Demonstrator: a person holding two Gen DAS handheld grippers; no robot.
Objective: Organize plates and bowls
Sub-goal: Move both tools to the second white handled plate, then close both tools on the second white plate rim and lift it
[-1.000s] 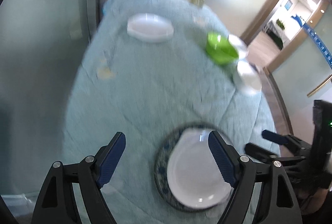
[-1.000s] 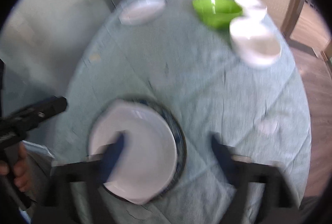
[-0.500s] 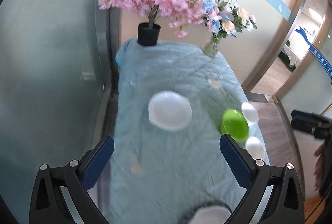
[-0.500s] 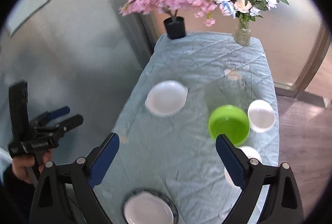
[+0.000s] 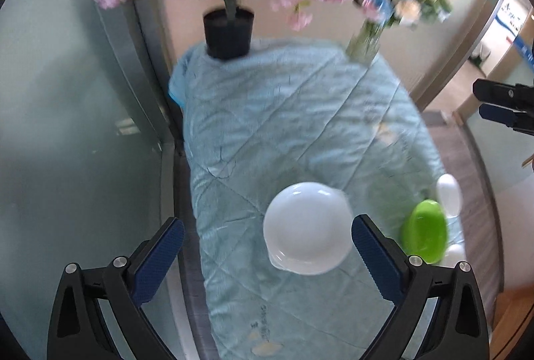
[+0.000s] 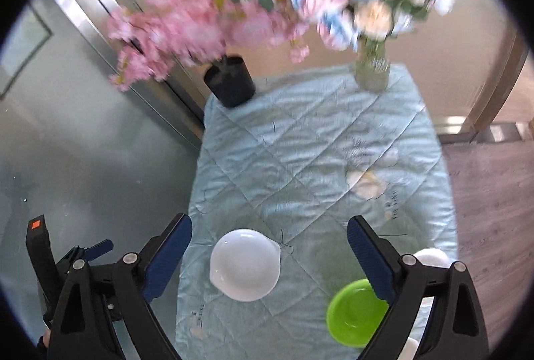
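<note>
The dishes are not gathered yet, judging by how they lie. A shallow white round plate point(image 5: 308, 228) sits alone on the quilted pale-blue tablecloth point(image 5: 287, 126), low in the centre of the left wrist view. The glossy green bowl point(image 5: 424, 231) lies at the lower right with a small white bowl point(image 5: 450, 193) just above it and another white rim showing below; those three sit close together but do not look nested. The same layout shows in the right wrist view: plate point(image 6: 245, 265) at lower centre, green bowl point(image 6: 355, 311) lower right, white bowl point(image 6: 430, 256) behind the finger. So the sorting looks barely begun, with plates to be stacked and bowls to be nested.

The left gripper point(image 5: 267, 260) has its blue-padded jaws spread wide and holds nothing; the right gripper point(image 6: 268, 255) is likewise spread and empty.

Compared with half a second ago, both cameras have swung up and forward: the black-potted pink blossom tree point(image 5: 228, 33) and the glass vase of mixed flowers point(image 6: 372, 73) now fill the upper frame, blurred. The blue-rimmed plate stack, at the bottom edge then, is out of view.
</note>
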